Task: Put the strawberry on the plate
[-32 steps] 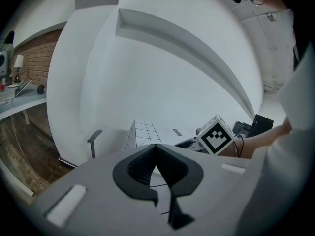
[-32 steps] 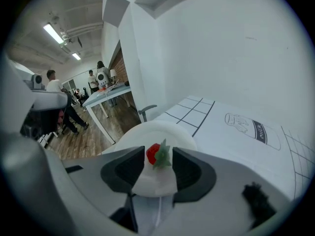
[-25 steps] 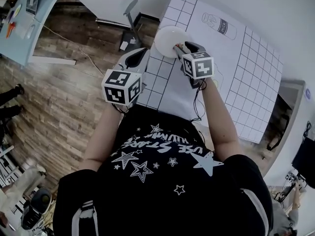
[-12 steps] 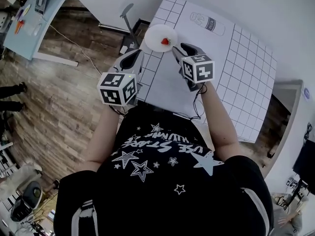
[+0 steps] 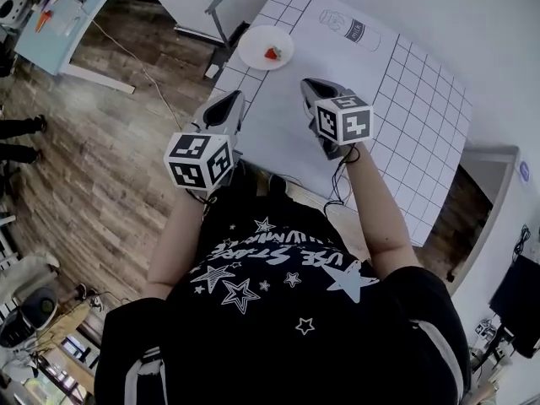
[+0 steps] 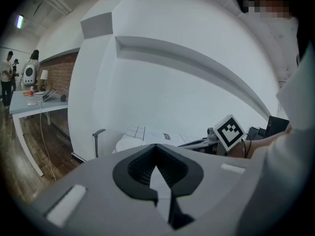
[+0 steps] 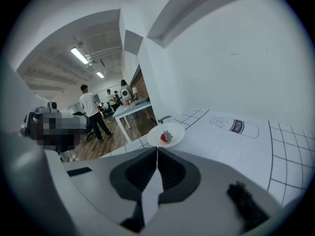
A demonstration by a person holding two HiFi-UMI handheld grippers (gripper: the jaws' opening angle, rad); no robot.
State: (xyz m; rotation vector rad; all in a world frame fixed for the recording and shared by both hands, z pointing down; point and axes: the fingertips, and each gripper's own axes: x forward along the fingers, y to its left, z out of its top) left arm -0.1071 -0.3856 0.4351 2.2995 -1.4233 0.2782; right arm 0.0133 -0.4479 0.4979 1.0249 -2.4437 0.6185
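The red strawberry (image 5: 272, 53) lies on the round white plate (image 5: 253, 45) at the table's far left corner. In the right gripper view the strawberry (image 7: 165, 137) rests mid-plate (image 7: 174, 131), a good way beyond the jaws. My right gripper (image 5: 309, 83) hovers over the white mat, back from the plate. Its jaws are closing and have met, with nothing between them (image 7: 157, 151). My left gripper (image 5: 234, 99) hangs at the table's left edge, shut and empty (image 6: 156, 146). The right gripper's marker cube (image 6: 229, 131) shows in the left gripper view.
The table carries a white mat (image 5: 337, 66) with grid squares and a printed milk-bottle drawing (image 5: 342, 25). A grey stand (image 5: 218, 11) is beside the table's left corner, on the wooden floor. A pale blue desk (image 5: 51, 24) is far left. People (image 7: 91, 109) stand in the background.
The right gripper has drawn back from the plate toward the person. The strawberry now lies in plain sight on the plate. The left gripper has also moved back a little.
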